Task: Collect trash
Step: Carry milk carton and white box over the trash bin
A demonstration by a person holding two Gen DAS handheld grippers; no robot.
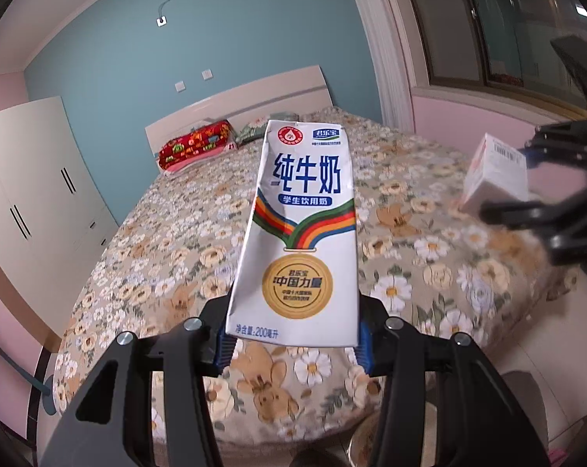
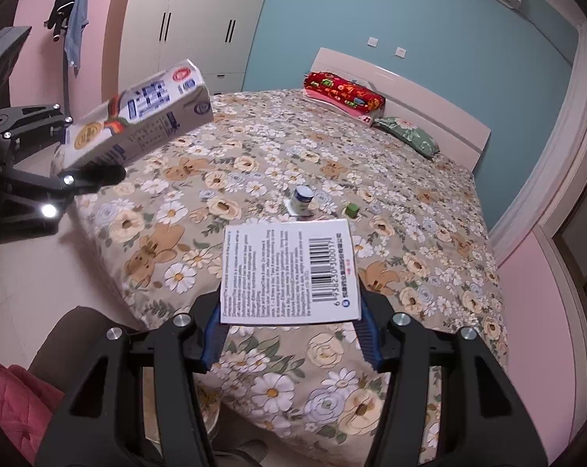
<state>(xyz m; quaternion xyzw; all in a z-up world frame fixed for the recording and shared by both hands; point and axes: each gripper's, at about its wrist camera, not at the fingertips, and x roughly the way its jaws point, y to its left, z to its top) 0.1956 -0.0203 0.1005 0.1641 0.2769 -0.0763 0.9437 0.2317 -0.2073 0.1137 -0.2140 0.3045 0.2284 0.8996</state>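
My left gripper (image 1: 291,344) is shut on the bottom end of a white milk carton (image 1: 297,233) with a rainbow stripe and a gold medal print, held up above the flowered bed (image 1: 157,257). The same carton (image 2: 137,116) shows at the left of the right wrist view, clamped in the left gripper (image 2: 65,148). My right gripper (image 2: 289,327) is shut on a small white box (image 2: 291,272) with a barcode and fine print. That box (image 1: 496,173) and the right gripper (image 1: 527,179) show at the right edge of the left wrist view. A small white-and-blue bottle (image 2: 303,200) and a little green cube (image 2: 352,210) lie on the bed.
A red patterned pillow (image 2: 344,91) and a green pillow (image 2: 408,134) lie at the headboard (image 2: 410,89). White wardrobes (image 2: 192,19) stand against the left wall. A window (image 1: 500,23) is on the right. A pink quilted sleeve (image 2: 17,408) shows at the lower left.
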